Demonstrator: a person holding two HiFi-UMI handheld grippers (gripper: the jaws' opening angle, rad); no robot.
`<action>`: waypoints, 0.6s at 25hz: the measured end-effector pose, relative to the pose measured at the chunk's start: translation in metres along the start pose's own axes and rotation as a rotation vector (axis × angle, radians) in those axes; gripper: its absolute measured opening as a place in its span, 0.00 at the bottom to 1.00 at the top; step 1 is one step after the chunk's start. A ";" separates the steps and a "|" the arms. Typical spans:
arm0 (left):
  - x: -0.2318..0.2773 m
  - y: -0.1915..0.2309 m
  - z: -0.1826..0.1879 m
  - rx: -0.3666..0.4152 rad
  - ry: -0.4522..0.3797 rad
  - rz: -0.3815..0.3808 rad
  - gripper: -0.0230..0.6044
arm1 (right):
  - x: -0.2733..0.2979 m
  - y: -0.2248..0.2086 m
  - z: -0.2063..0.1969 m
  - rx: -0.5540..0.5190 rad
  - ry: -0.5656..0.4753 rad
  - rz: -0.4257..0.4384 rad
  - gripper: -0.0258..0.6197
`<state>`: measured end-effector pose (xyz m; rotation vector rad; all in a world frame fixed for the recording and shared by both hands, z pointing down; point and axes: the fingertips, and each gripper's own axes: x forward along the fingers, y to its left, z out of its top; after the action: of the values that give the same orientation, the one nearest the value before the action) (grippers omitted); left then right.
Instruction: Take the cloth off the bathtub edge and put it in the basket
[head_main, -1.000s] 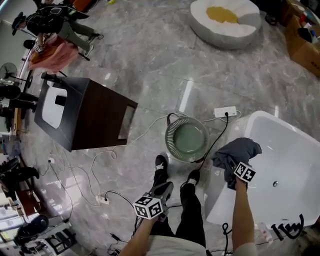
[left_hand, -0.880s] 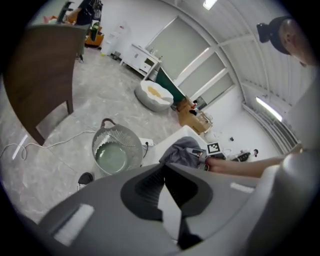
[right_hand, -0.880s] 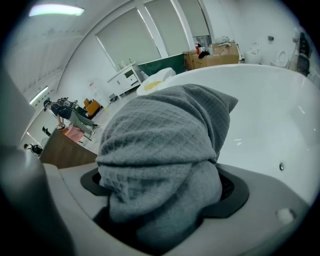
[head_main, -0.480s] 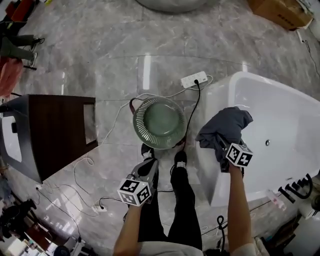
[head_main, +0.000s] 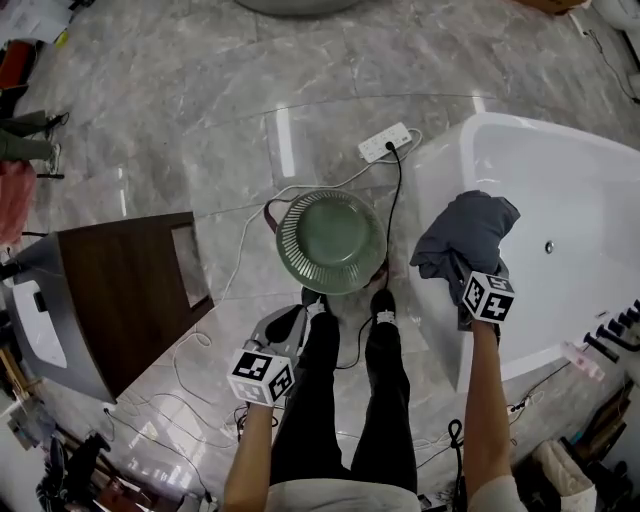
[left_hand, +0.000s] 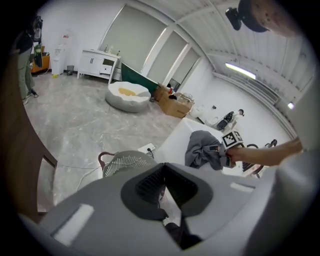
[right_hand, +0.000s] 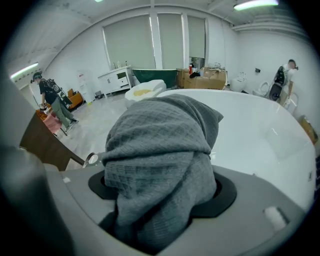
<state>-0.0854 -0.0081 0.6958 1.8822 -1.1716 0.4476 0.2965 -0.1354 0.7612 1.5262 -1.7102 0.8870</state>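
Note:
A dark grey cloth (head_main: 465, 235) lies bunched over the rim of the white bathtub (head_main: 560, 190). My right gripper (head_main: 462, 275) is at the cloth's near side. In the right gripper view the cloth (right_hand: 160, 165) fills the gap between the closing jaws, and the gripper (right_hand: 160, 200) pinches its lower folds. A round green slatted basket (head_main: 330, 242) stands on the floor left of the tub and holds nothing. My left gripper (head_main: 300, 318) hangs low beside the person's legs, shut and holding nothing. The left gripper view shows the basket (left_hand: 125, 162) and the cloth (left_hand: 202, 150) beyond its jaws.
A white power strip (head_main: 386, 142) and its cables lie on the marble floor behind the basket. A dark wooden cabinet (head_main: 130, 290) stands to the left. The person's shoes (head_main: 383, 303) are just in front of the basket, close to the tub's wall.
The head view has swung, so basket and tub sit higher in the picture. My right gripper has stayed at the cloth on the rim. The left gripper has barely moved.

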 end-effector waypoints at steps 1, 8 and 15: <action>-0.002 0.005 0.000 0.003 0.004 0.001 0.13 | -0.004 0.000 -0.001 -0.003 -0.005 -0.016 0.62; -0.021 0.026 0.007 -0.005 -0.004 0.017 0.13 | -0.025 0.007 -0.009 -0.051 -0.002 -0.103 0.51; -0.027 0.038 0.011 0.009 -0.011 0.001 0.13 | -0.044 0.039 -0.014 -0.094 -0.018 -0.086 0.47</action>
<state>-0.1326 -0.0101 0.6895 1.8940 -1.1799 0.4450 0.2622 -0.0966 0.7296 1.5369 -1.6625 0.7404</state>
